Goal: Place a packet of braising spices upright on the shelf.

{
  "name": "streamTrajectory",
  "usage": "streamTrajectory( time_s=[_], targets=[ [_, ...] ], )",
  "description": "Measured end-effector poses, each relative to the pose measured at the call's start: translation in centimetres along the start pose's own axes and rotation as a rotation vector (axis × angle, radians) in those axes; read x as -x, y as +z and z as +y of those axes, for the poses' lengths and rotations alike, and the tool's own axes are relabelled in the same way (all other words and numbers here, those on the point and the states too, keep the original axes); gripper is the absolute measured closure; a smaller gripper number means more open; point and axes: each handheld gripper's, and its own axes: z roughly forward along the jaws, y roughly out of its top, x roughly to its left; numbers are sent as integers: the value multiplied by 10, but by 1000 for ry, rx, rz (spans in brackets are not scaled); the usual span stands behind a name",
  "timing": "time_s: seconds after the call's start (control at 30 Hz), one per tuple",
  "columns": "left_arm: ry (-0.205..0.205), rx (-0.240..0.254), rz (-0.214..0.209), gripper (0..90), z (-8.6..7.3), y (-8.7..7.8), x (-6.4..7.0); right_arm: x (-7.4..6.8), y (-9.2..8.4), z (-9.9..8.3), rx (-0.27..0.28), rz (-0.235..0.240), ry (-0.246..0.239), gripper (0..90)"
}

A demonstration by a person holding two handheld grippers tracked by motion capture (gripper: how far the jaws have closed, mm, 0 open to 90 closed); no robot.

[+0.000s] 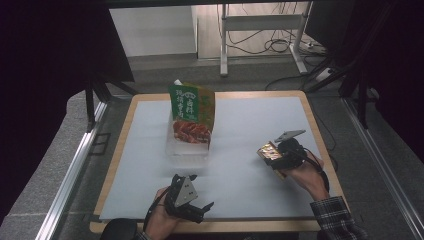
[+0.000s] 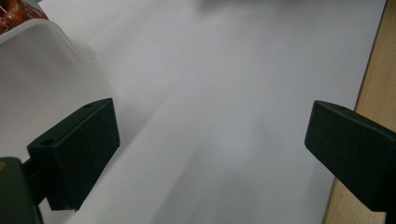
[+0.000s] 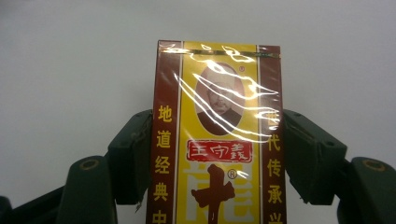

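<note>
My right gripper (image 1: 274, 156) is shut on a small yellow-and-maroon box (image 1: 268, 152) wrapped in shiny film, held a little above the white table sheet at the right. In the right gripper view the box (image 3: 219, 135) stands upright between both pads (image 3: 135, 154), which press on its long sides. A green food pouch (image 1: 192, 113) stands upright in a clear plastic tub (image 1: 187, 148) at the table's middle. My left gripper (image 1: 195, 207) rests near the front edge, open, with nothing between its jaws. In the left gripper view the tub's rim (image 2: 42, 42) sits at the upper left.
A white sheet (image 1: 240, 130) covers a wooden table whose edge (image 2: 369, 93) runs close to my left gripper. Beyond the table stand a metal frame (image 1: 260, 35) and loose cables (image 1: 280, 45) on the floor.
</note>
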Motion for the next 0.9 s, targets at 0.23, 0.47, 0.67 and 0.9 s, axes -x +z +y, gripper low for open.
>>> streamTrajectory(
  time_s=[0.23,0.47,0.67,0.9],
  targets=[
    [1,-1,0,28,0,0,0,-19,11,4,-26,43,-57,317],
    [3,-2,-2,28,0,0,0,-23,21,2,-63,63,-75,316],
    [4,-2,-2,28,0,0,0,-22,27,-1,-92,74,-70,299],
    [1,-2,0,28,0,0,0,-19,23,4,-123,93,-45,235]
  ],
)
